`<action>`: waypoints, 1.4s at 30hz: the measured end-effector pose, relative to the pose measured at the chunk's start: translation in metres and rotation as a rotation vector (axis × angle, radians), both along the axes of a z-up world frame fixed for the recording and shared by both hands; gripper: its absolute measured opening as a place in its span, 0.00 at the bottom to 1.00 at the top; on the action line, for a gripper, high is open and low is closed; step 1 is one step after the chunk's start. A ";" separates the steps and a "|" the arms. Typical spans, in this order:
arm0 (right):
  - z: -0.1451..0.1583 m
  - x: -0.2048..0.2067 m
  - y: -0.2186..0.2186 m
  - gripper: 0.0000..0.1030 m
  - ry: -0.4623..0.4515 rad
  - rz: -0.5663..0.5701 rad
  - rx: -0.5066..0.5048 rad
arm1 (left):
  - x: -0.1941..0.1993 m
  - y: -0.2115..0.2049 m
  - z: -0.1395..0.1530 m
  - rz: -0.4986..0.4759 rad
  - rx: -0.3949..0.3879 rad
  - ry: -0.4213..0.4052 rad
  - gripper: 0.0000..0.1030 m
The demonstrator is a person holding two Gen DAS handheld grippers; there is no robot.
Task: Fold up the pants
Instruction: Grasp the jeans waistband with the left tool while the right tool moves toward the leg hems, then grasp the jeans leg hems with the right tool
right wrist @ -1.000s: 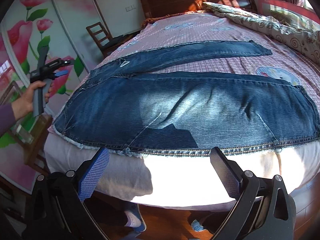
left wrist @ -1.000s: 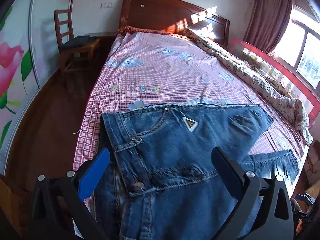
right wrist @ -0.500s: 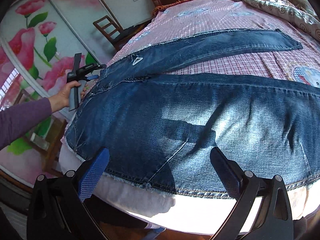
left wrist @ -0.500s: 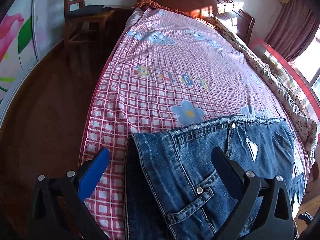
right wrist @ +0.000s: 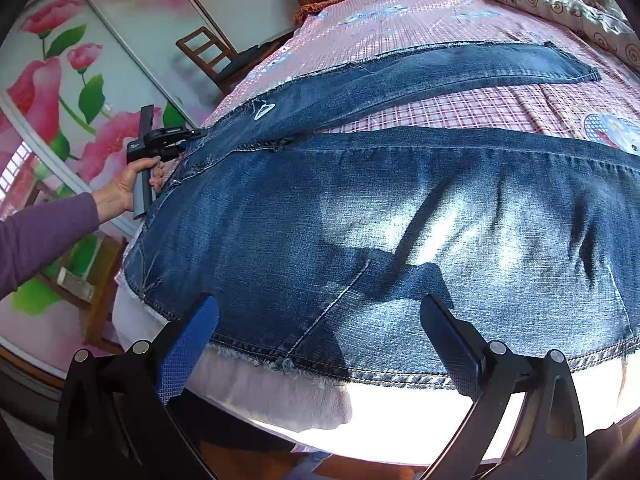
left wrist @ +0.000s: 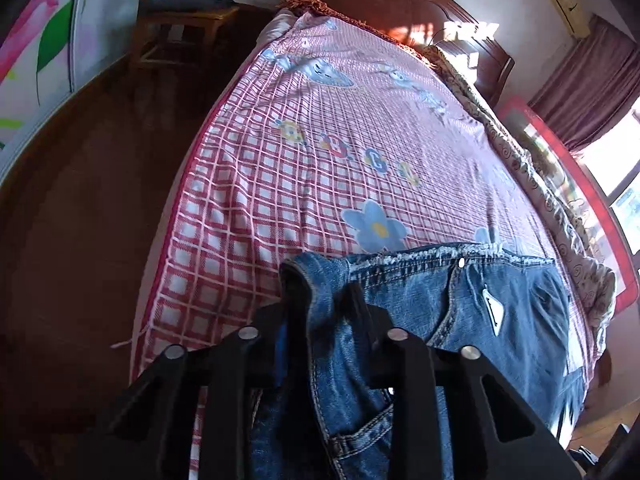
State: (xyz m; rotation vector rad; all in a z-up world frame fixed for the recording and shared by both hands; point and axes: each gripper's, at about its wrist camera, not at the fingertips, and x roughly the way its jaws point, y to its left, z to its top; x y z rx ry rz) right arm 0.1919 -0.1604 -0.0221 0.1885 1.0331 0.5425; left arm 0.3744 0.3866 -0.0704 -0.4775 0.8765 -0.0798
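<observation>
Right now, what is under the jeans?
The jeans lie on a pink checked bedsheet, visible around and between the legs. A white mattress edge shows below the near hem. Anything directly beneath the denim is covered.

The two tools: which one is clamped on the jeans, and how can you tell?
The left tool: its jaws have just closed on the jeans' waistband corner. The right tool hovers open above the near leg hem, gripping nothing.

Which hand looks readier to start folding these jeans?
Probably the left: the left gripper is already shut on the jeans at the waistband, while the right gripper hangs open over the leg's edge.
</observation>
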 end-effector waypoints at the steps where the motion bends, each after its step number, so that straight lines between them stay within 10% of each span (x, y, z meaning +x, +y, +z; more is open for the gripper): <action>1: 0.000 0.001 -0.003 0.97 0.000 -0.006 -0.008 | -0.001 -0.007 0.001 -0.004 0.046 -0.004 0.14; 7: 0.018 0.040 -0.054 0.97 0.003 -0.129 -0.094 | -0.005 -0.017 -0.004 0.037 0.131 -0.017 0.14; 14: 0.067 0.205 -0.169 0.97 -0.019 -0.318 -0.112 | -0.005 -0.023 -0.003 0.045 0.205 -0.014 0.18; 20: 0.050 0.361 -0.230 0.97 0.120 -0.431 -0.122 | -0.007 -0.021 -0.005 0.048 0.198 -0.021 0.19; 27: 0.022 0.445 -0.235 0.92 0.153 -0.466 -0.228 | -0.011 -0.016 -0.007 0.049 0.169 -0.029 0.19; 31: 0.005 0.471 -0.225 0.70 0.170 -0.433 -0.276 | -0.011 -0.016 -0.008 0.050 0.162 -0.030 0.19; 39: -0.022 0.499 -0.203 0.69 0.159 -0.391 -0.497 | -0.011 -0.016 -0.008 0.050 0.162 -0.030 0.19; 42: -0.019 0.503 -0.188 0.25 0.097 -0.305 -0.537 | -0.011 -0.017 -0.007 0.049 0.175 -0.028 0.19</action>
